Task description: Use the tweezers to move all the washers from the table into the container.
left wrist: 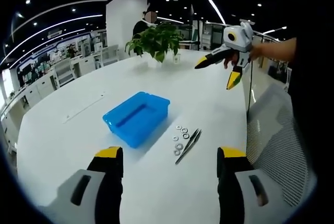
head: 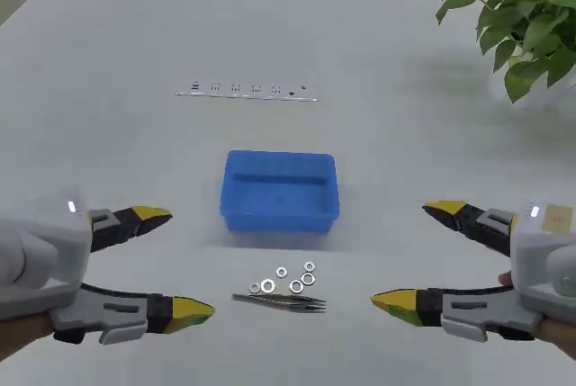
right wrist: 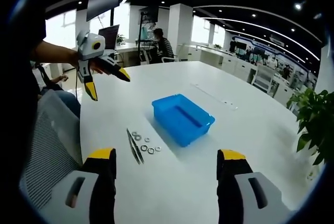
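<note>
A leafy plant [head: 529,15] and power strip [head: 245,91] occupy the table [head: 108,44].

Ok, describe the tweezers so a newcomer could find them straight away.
On the white table, find the blue container. Just on its near side sit small silver washers, with the tweezers lying along their near edge. They are the one long, thin piece; their neighbours are all small rings.

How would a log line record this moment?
left gripper open | right gripper open | tweezers on table beside washers | container empty
</note>
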Demonstrator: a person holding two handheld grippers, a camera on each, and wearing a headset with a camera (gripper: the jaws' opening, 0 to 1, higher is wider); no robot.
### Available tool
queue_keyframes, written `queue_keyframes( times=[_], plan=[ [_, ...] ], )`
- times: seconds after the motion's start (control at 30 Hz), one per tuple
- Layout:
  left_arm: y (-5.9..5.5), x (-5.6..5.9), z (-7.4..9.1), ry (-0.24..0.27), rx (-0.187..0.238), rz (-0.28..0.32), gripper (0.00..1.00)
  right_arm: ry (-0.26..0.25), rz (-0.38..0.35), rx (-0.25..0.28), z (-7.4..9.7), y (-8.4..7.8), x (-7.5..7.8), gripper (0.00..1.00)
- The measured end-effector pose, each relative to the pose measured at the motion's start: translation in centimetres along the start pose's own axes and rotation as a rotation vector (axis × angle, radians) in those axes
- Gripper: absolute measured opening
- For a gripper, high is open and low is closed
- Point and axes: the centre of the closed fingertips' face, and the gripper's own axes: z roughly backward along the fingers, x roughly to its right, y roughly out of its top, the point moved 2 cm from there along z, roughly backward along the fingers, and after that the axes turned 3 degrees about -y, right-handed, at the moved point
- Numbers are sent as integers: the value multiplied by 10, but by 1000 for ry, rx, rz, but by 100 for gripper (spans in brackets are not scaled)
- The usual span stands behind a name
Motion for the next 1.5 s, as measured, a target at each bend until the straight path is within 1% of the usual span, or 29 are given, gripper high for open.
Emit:
queue_keyframes(
  times=[0.2, 0.43, 0.67, 0.73, 0.9, 0.93, 1.0, 1.1, 1.23, 1.4, 1.5],
  plan=[
    [-5, -1, -7, -38, -25, -22, 71, 27, 21, -16, -5, -3, 0, 76],
    [-10, 0, -18, -84, -48, -50, 62, 66, 57, -34, -12, -6, -1, 71],
    [-15, 0, -28, -115, -71, -61, 57, 102, 77, -47, -19, -8, -2, 66],
    [-17, -1, -31, -122, -81, -68, 56, 118, 87, -54, -22, -9, -4, 65],
    [-23, -2, -37, -147, -108, -81, 51, 157, 107, -76, -29, -13, -7, 60],
    [-25, -2, -38, -154, -115, -87, 49, 170, 114, -82, -31, -14, -9, 59],
    [-27, -3, -41, -158, -123, -89, 46, 187, 124, -93, -34, -16, -10, 58],
    [-29, -4, -44, -163, -128, -86, 46, 210, 137, -109, -38, -19, -12, 55],
    [-33, -3, -48, -180, -143, -96, 41, 242, 156, -117, -44, -20, -16, 51],
    [-38, 0, -53, -211, -175, -116, 36, 288, 183, -133, -52, -23, -22, 47],
    [-44, 1, -57, -232, -204, -135, 34, 315, 199, -149, -58, -26, -26, 44]
  ],
)
